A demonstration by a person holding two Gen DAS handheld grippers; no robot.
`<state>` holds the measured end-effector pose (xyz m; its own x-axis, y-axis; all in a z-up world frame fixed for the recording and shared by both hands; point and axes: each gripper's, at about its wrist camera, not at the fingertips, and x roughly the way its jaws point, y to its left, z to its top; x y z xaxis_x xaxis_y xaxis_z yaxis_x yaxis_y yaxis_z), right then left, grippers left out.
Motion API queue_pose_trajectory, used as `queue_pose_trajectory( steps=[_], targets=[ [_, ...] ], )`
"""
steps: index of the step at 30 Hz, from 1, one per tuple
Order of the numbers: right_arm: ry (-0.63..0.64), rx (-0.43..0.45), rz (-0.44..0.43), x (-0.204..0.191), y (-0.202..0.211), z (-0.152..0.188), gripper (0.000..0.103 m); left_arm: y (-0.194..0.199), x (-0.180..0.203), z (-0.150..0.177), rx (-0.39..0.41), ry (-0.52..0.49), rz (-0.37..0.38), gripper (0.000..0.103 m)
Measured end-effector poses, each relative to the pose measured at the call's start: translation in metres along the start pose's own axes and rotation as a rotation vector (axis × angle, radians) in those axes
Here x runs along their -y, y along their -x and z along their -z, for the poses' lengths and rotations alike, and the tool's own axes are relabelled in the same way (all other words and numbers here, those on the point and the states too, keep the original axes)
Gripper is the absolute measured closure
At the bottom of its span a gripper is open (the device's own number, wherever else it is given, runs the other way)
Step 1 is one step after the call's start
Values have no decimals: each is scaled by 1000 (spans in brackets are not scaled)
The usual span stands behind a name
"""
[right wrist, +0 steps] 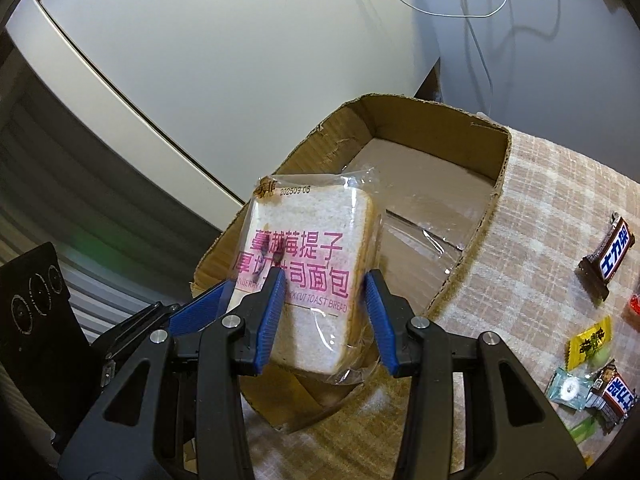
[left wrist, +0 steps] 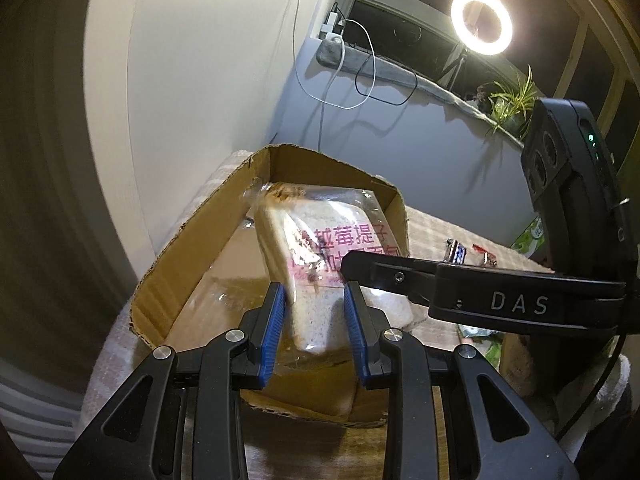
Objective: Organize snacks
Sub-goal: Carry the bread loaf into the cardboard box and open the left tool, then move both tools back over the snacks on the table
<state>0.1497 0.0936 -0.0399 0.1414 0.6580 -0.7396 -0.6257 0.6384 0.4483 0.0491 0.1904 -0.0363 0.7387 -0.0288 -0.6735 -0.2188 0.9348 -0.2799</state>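
A clear-wrapped slice of thick toast bread with pink print [right wrist: 308,276] is held upright over the near end of an open cardboard box [right wrist: 440,168]. My left gripper [left wrist: 316,316] has its blue pads on either side of the bread [left wrist: 312,280] and grips its edges. My right gripper [right wrist: 324,312] stands around the same packet with a gap at its right pad [right wrist: 380,316], so it looks open. In the left wrist view the right gripper's finger [left wrist: 400,276] crosses in front of the bread.
The box rests on a plaid cloth [right wrist: 540,240]. Loose candies lie to the right: a Snickers bar [right wrist: 612,260], a yellow packet [right wrist: 592,340], another bar [right wrist: 612,396]. A wall and a ring light [left wrist: 482,22] stand behind.
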Motion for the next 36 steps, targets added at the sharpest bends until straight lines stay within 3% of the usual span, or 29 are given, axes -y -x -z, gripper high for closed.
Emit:
queue_pose_trajectory(
  steps=[11,17,19,21,23,24,36],
  targets=[
    [41,29,61,-2,8,1,58,9,-2,2,23,-4,-63,75],
    [62,69,86,2,27,10,42,18,15,5,50,-47,-68,75],
    [75,94,109,6,40,16,32,21,23,6,58,-65,-65,72],
    [71,119,121,14,55,22,27,22,31,7,68,-77,-64,68],
    [56,146,141,27,72,30,24,24,43,8,83,-103,-57,52],
    [53,156,154,32,78,34,23,24,48,9,86,-116,-54,50],
    [-23,225,410,121,164,107,21,12,126,24,90,-280,-25,45]
  ],
)
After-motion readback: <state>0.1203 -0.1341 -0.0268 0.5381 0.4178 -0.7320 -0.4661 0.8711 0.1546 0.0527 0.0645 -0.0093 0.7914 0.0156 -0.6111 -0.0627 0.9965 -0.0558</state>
